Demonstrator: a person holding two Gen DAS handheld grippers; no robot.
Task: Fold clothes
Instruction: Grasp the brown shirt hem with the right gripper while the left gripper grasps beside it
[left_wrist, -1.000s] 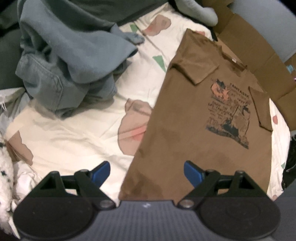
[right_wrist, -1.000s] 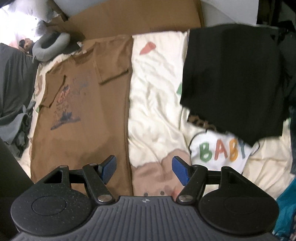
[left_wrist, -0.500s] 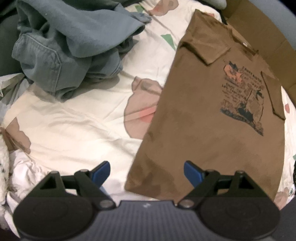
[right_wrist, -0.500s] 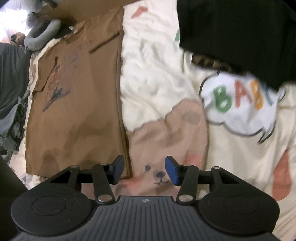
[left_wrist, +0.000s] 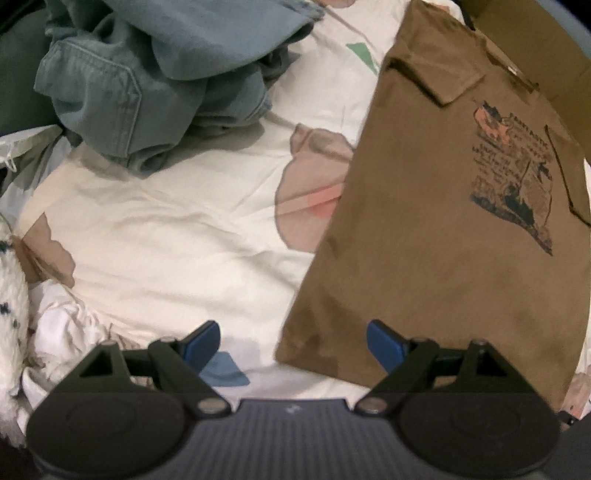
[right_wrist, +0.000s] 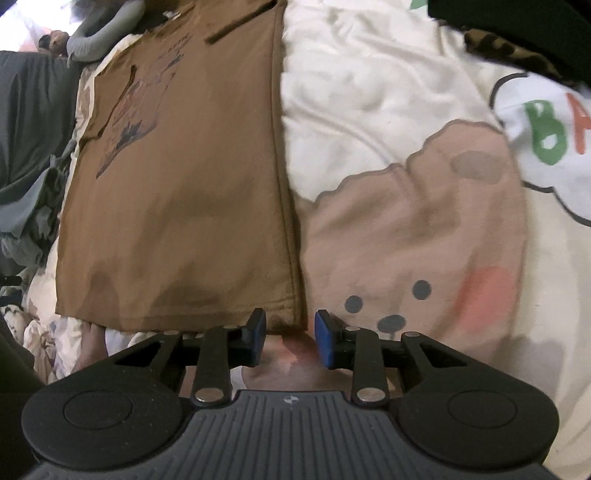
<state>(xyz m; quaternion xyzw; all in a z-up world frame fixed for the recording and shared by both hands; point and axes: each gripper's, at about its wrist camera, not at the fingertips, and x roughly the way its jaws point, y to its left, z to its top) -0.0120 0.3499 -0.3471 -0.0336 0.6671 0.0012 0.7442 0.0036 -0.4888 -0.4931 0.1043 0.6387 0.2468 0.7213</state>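
the brown shirt (left_wrist: 436, 236) lay flat and print-up on the cartoon sheet (left_wrist: 177, 229), sleeves already turned in over the chest, so it made a long narrow strip ready for a crosswise fold. each gripper sat low at one bottom corner, probably so the hem could be lifted evenly from both ends.

the left gripper (left_wrist: 291, 345) hung over the hem's left corner with its fingers spread wide, straddling the corner, nothing pinched.

the right gripper (right_wrist: 289, 339) was at the other corner, where the side seam met the hem. its jaws were closing, the corner just ahead of the blue pads, cloth not yet caught as far as i could tell.

a heap of denim (left_wrist: 147, 81) sat well clear to the left, and a black garment (right_wrist: 517, 26) lay off to the right.
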